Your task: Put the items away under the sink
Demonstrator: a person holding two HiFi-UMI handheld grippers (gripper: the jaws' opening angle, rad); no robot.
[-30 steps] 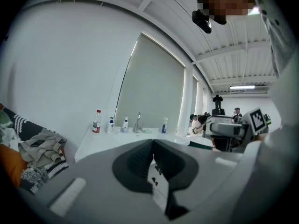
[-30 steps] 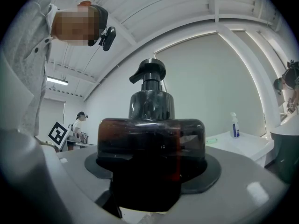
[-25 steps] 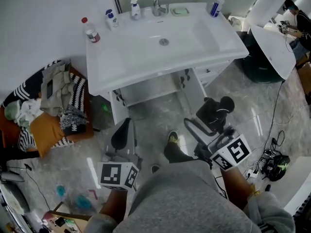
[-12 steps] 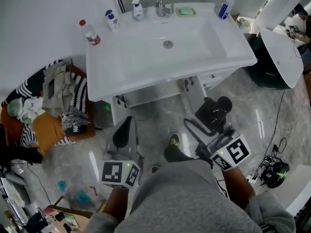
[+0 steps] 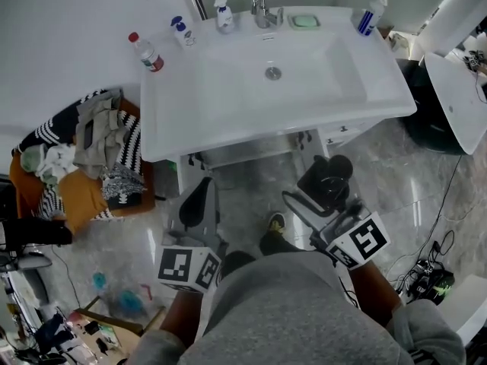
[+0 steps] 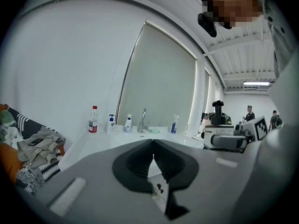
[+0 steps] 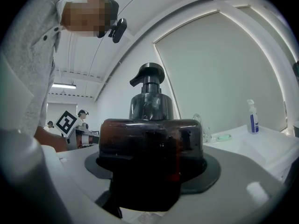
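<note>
My right gripper (image 5: 326, 192) is shut on a dark brown pump bottle (image 5: 329, 176), held upright in front of the white sink vanity (image 5: 228, 109). In the right gripper view the bottle (image 7: 152, 139) fills the space between the jaws, its pump head (image 7: 148, 76) above. My left gripper (image 5: 195, 196) is shut and empty, its pads meeting (image 6: 153, 143) and pointing at the vanity's left part. The space under the sink (image 5: 243, 154) is open. On the sink top stand a red-capped bottle (image 5: 146, 52), a small pump bottle (image 5: 182, 30), a spray bottle (image 5: 224, 14) and a blue-and-white bottle (image 5: 370, 14).
A pile of clothes in an orange basket (image 5: 84, 158) lies on the floor at the left. A white fixture (image 5: 456, 105) stands at the right, with cables (image 5: 430, 284) on the floor below it. Blue items (image 5: 122, 299) lie at the lower left. The person's shoe (image 5: 275, 223) is between the grippers.
Both grippers have moved closer to the vanity, and the head view has shifted with them. The right gripper still holds the dark pump bottle.
</note>
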